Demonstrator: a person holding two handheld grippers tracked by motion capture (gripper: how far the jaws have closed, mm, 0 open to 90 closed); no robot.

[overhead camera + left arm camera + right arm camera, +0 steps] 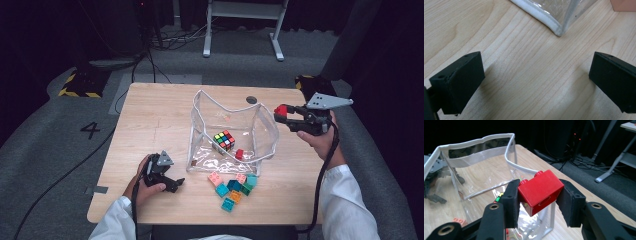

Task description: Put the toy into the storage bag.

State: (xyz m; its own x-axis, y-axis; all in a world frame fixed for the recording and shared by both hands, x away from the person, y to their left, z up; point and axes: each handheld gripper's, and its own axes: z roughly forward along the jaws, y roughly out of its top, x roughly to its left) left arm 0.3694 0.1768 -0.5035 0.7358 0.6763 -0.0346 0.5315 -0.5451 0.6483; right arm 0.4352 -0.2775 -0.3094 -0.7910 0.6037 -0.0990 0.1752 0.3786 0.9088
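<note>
My right gripper [281, 114] is shut on a red brick [540, 190] and holds it in the air just right of the clear bag's [232, 132] rim. The brick [281, 109] is tilted, its studs pointing up and left in the right gripper view. Inside the bag lie a colour cube [224, 140] and another small red brick [239, 154]. Several loose bricks [233, 187] in pink, teal, orange and green lie on the table in front of the bag. My left gripper [179, 184] rests low on the table at the front left, open, its jaws wide over bare wood [534, 75].
The wooden table [150, 120] stands on grey carpet with cables and a white desk frame [243, 20] behind. A dark round hole [251, 99] sits near the table's far edge. The bag's white-edged corner [557, 31] lies just ahead of the left jaws.
</note>
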